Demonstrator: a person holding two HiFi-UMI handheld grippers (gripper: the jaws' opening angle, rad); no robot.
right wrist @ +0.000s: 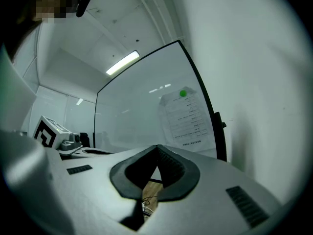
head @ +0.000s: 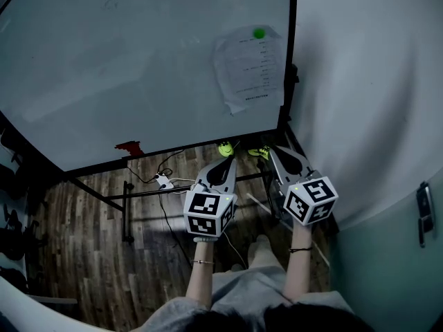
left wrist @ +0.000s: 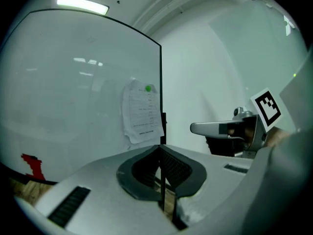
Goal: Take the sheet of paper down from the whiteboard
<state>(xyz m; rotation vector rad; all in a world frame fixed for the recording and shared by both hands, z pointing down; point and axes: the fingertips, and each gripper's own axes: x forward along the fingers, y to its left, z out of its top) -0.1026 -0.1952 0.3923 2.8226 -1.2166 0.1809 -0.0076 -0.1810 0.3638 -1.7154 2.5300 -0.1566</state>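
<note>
- My left gripper (head: 225, 148), grey with lime-green tips, has its jaws pressed together with nothing between them. In the left gripper view the ribbed black pads (left wrist: 171, 166) meet in one line.
- My right gripper (head: 259, 152), same build, is also closed on nothing, and its jaw tips meet in the right gripper view.
- Both grippers sit side by side, low in front of me, pointing at the lower right corner of the big white whiteboard (head: 124, 61).
- Each one carries a cube with black-and-white square markers, the left cube (head: 207, 214) and the right cube (head: 311, 199).
- The white printed sheet of paper (head: 248, 68) is up on the board, near its right edge and above both grippers, well apart from them.
- A small round green magnet (head: 259, 33) sits at the sheet's top centre.
- The sheet's lower left corner curls off the board a little.
- The print on the sheet is too small to read.
- The board has a thin black frame (head: 292, 54) and stands just beside a plain pale wall (head: 360, 81).
- A small red object (head: 129, 147) is at the board's bottom edge, far left of the grippers. I can't tell what it is.
- Below the board is a brown wood-plank floor (head: 83, 241), with the board's black metal stand (head: 124, 209) and a white power strip with cable (head: 164, 181).
</note>
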